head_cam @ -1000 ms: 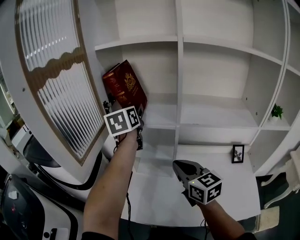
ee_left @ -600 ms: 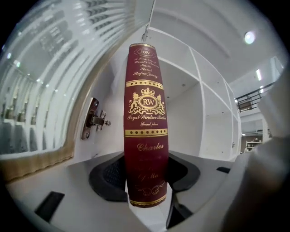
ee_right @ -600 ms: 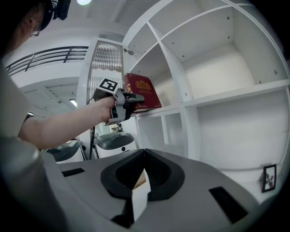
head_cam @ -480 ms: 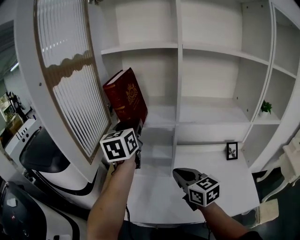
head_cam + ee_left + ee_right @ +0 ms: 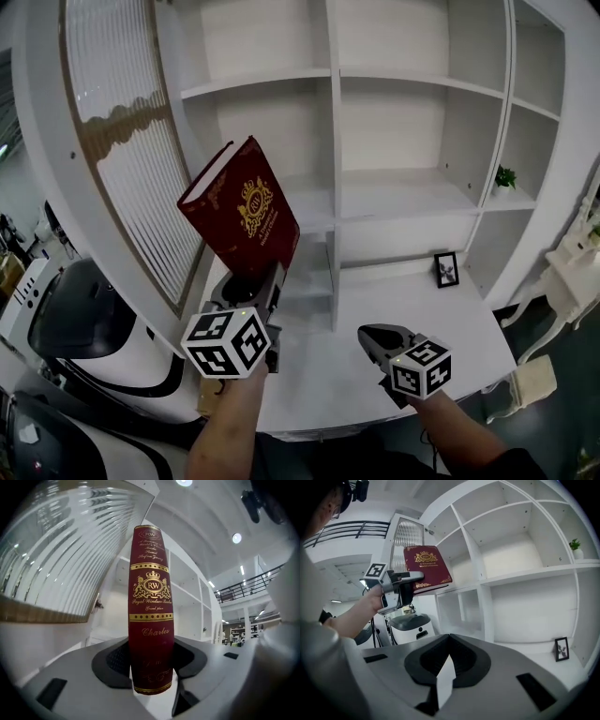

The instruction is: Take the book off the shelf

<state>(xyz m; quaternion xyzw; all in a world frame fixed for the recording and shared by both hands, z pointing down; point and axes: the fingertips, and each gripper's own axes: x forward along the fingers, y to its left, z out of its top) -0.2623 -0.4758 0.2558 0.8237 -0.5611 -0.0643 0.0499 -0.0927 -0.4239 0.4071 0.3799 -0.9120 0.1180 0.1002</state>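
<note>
Book (image 5: 246, 211) between left gripper (image 5: 255, 275) jaws, clear of shelf (image 5: 330, 141), before its left compartments. Right gripper (image 5: 373, 336) lower right, above desk (image 5: 394, 292). Picture frame (image 5: 446, 268) on desk, far right. Plant (image 5: 505, 175), seemingly potted, on shelf board above.

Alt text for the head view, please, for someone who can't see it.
The left gripper holds a dark red book with a gold crest by its lower end, in front of a white shelf unit. The right gripper hangs empty above the white tabletop.
</note>
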